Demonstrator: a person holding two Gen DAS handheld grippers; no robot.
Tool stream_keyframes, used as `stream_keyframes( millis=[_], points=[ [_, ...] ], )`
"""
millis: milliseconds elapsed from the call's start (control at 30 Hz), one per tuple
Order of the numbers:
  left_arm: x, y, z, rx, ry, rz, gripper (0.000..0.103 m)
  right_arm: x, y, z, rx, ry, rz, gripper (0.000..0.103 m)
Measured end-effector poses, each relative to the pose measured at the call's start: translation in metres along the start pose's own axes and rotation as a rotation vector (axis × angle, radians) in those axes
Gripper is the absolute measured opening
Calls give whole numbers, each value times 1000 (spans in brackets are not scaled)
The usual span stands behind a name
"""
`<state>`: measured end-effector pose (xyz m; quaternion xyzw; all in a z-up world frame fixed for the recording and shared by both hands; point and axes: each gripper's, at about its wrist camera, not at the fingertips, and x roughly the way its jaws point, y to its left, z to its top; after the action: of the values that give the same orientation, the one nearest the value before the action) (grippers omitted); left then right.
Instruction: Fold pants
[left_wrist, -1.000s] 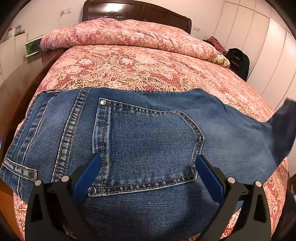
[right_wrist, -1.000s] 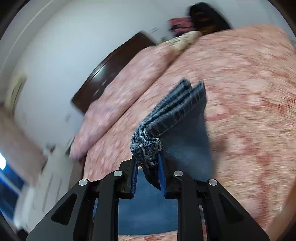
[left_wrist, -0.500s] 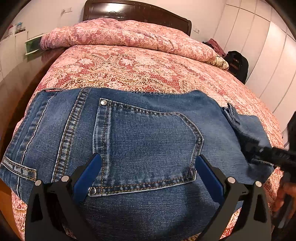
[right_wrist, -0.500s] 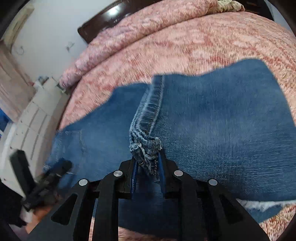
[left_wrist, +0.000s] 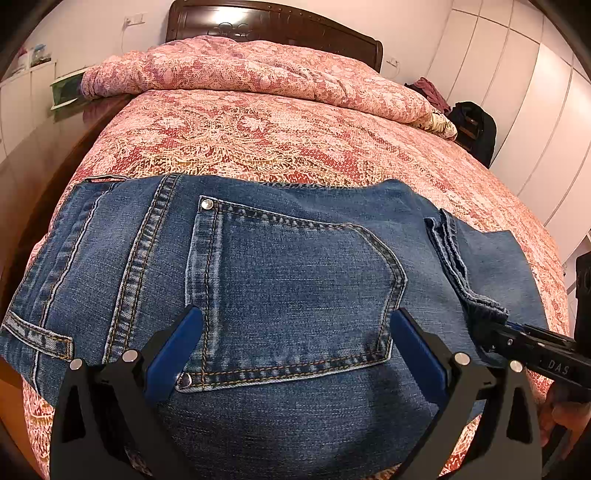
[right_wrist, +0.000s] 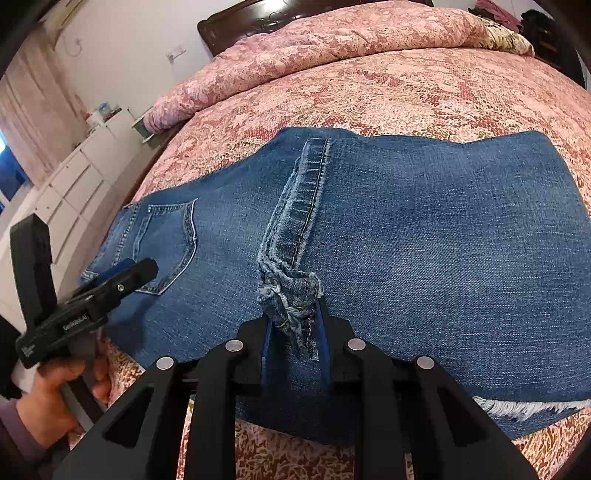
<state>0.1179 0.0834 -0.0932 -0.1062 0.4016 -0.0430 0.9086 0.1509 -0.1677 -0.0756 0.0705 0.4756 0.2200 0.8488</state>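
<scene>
Pinching the bunched hem (right_wrist: 291, 295) with my right gripper (right_wrist: 293, 332), left gripper (left_wrist: 291, 339) spread wide over the jeans (left_wrist: 277, 277); their lower edge was cut off.

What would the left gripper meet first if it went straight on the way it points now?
Most likely the jeans. The open left gripper points down at the back pocket, whose denim fills the gap between its fingers, with the bed underneath. How far above the cloth it is cannot be told.

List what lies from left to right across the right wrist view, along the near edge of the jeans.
Hand → left gripper → back pocket → bunched hem pinched in the right gripper → plain folded leg → frayed white edge.
</scene>
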Motion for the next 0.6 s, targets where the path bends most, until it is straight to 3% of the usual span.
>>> stream_keyframes(
  millis=[333,433,533,600],
  points=[
    [-5,2,1,-20,-9,-14,101,5,3,-3,-24,-28,-26,19],
    [-7,-4,1,-13,12,45,101,7,5,-3,-32,-30,-36,19],
    [-7,-15,3,18,84,145,101,7,3,-2,-25,-30,-29,19],
    [-17,-13,5,-59,134,168,101,8,3,-2,-24,-30,-28,19]
  ],
)
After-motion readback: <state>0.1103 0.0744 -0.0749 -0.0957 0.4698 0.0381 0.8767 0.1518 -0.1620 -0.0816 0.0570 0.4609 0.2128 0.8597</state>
